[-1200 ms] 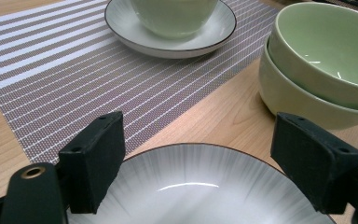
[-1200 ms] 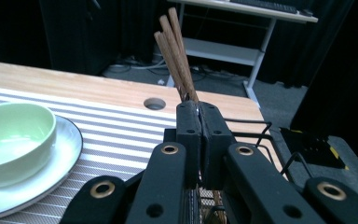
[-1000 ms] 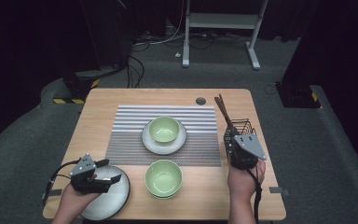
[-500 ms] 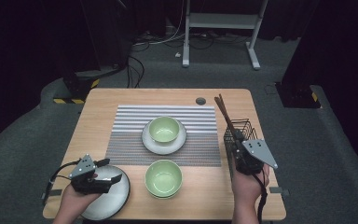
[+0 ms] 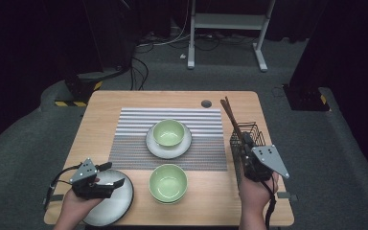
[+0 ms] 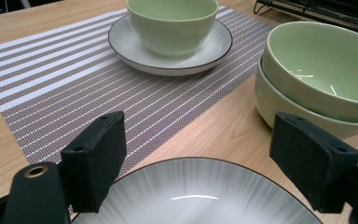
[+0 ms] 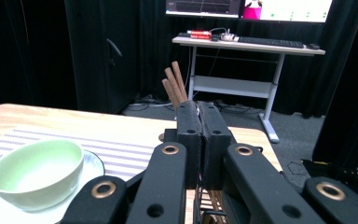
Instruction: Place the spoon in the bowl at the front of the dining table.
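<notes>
Pale wood tabletop (image 5: 105, 115) under everything in high view. Striped grey-white placemat (image 5: 134, 129) lay mid-table, w/ a green bowl (image 5: 168, 132) on a white saucer (image 5: 153, 146) at its near edge. A second green bowl (image 5: 168, 182) sat on bare wood just in front of the mat. Left gripper (image 5: 106, 175) hung over a grey plate (image 5: 120, 203) at near-left corner, jaws spread, nothing between them. Right gripper (image 5: 245, 144) was over a black wire basket (image 5: 254, 132) at the table's right side; brown chopsticks (image 5: 229, 111) stuck out of the basket, leaning away toward far edge. Couldn't tell from here whether the jaws touched the sticks.

Left gripper view: both black jaws wide apart, grey plate (image 6: 200, 196) directly below and between them, pads not touching it. Just beyond on the right, the near bowl proved to be two stacked bowls (image 6: 317, 70), green in cream-green. Bowl on saucer (image 6: 172, 21) farther back on the mat (image 6: 51, 84). Corner of wire basket (image 6: 317, 9) at top right.

Right gripper view: jaws pressed together, pads flush, nothing visibly pinched. Chopstick tips (image 7: 173, 86) rose just behind the jaws, approx. three sticks. Bowl on saucer (image 7: 35, 170) at lower left. Desk w/ keyboard (image 7: 247, 44) in the dark background.
</notes>
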### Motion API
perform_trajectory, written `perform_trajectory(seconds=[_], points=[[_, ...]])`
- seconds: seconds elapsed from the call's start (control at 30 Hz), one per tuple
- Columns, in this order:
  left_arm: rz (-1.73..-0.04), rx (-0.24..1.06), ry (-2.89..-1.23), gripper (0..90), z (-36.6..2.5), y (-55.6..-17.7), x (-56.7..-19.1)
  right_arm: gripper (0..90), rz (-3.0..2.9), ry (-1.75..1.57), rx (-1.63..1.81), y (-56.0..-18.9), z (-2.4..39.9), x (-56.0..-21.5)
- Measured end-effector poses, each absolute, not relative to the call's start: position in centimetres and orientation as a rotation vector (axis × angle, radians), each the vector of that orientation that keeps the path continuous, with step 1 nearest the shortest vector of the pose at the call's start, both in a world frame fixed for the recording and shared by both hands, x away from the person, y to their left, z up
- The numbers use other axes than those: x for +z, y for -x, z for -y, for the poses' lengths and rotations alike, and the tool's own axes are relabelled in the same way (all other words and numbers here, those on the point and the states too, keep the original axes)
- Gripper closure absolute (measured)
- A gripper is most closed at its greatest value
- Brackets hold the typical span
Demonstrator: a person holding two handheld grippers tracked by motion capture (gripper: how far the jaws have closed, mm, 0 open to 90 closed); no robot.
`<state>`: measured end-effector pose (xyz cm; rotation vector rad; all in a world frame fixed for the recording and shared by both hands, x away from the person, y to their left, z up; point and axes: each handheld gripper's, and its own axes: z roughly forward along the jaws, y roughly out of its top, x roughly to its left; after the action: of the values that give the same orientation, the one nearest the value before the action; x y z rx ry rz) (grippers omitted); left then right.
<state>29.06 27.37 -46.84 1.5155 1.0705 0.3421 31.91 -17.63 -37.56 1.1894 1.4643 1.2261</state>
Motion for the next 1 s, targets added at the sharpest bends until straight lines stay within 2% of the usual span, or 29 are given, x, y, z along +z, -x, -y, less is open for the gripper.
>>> perform_trajectory(seconds=[1.0], points=[[-1.077, 0.360, -1.510, 19.0, -27.4, -29.2, -47.0, 88.4, -1.355, -1.118, 1.301, -31.3, 18.0, -35.8]])
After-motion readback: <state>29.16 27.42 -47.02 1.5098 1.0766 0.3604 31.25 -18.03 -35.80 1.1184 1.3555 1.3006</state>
